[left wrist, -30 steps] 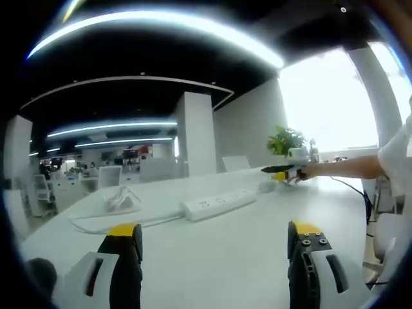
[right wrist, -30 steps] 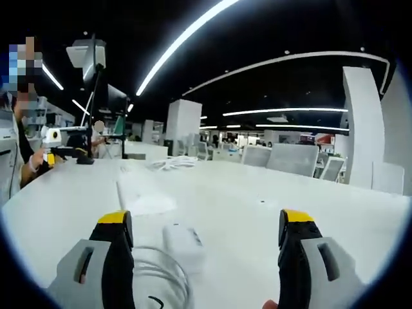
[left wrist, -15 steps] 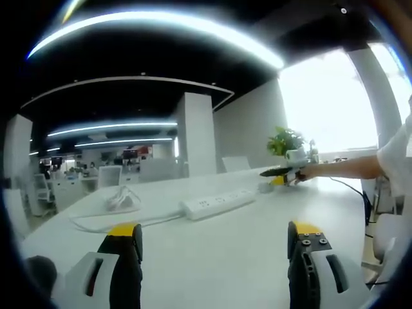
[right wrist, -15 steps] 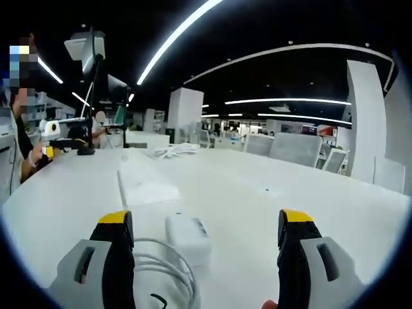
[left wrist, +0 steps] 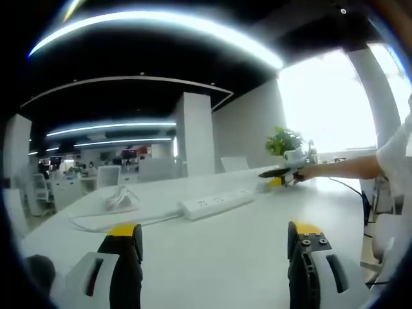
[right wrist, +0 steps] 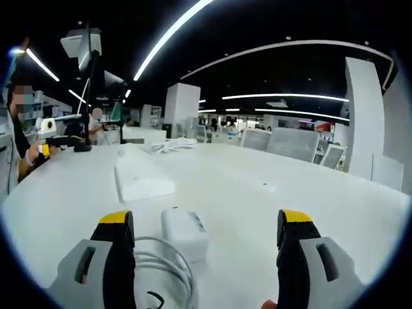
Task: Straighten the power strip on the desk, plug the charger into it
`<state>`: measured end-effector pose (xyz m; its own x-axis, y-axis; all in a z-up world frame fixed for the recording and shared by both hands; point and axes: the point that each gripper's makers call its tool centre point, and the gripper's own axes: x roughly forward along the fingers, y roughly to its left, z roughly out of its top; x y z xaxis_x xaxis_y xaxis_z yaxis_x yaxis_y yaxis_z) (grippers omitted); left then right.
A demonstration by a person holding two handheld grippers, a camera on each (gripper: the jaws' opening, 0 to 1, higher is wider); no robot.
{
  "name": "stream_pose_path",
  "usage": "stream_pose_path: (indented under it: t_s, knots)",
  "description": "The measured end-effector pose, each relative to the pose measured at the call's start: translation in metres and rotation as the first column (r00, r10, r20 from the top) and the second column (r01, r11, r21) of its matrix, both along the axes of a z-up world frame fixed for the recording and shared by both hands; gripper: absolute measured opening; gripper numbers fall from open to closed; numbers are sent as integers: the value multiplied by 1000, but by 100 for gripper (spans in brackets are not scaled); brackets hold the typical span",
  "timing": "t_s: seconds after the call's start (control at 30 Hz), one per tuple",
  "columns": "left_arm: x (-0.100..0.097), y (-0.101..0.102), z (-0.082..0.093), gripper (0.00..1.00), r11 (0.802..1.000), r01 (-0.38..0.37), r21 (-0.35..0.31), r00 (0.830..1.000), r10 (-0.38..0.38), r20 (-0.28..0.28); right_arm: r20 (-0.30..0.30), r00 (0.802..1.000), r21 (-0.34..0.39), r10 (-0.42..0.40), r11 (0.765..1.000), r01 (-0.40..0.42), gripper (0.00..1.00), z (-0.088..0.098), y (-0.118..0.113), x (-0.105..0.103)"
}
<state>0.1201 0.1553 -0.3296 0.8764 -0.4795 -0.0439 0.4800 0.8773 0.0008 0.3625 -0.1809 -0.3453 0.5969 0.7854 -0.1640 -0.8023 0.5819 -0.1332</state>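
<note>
Your right tongs [right wrist: 199,248] are gaping wide, the charger [right wrist: 185,230] lying just ahead between them; left tongs [left wrist: 212,257], also wide, are facing the power strip [left wrist: 217,203] lying crosswise.

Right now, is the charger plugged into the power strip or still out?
Out. The charger lies on the desk beside its coiled cable, apart from the power strip; both hand-held grippers are open.

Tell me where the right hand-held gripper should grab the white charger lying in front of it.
Grip the charger across its two long sides, near the middle of the block, coming down from above. It lies flat on the desk between the open jaws of the right hand-held gripper; stay off its coiled cable.
</note>
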Motion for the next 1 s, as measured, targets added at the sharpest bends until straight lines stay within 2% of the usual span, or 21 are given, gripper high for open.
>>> stream_pose_path:
  t_s: [0.6,1.0]
  knots:
    - [-1,2,1,96,1000,-1,0,1000,1,2,-23,1000,-28,-4,1000,4,89,-7,3,1]
    - [0,3,3,96,1000,-1,-3,1000,1,6,-44,999,-42,9,999,-11,81,-9,6,-1]
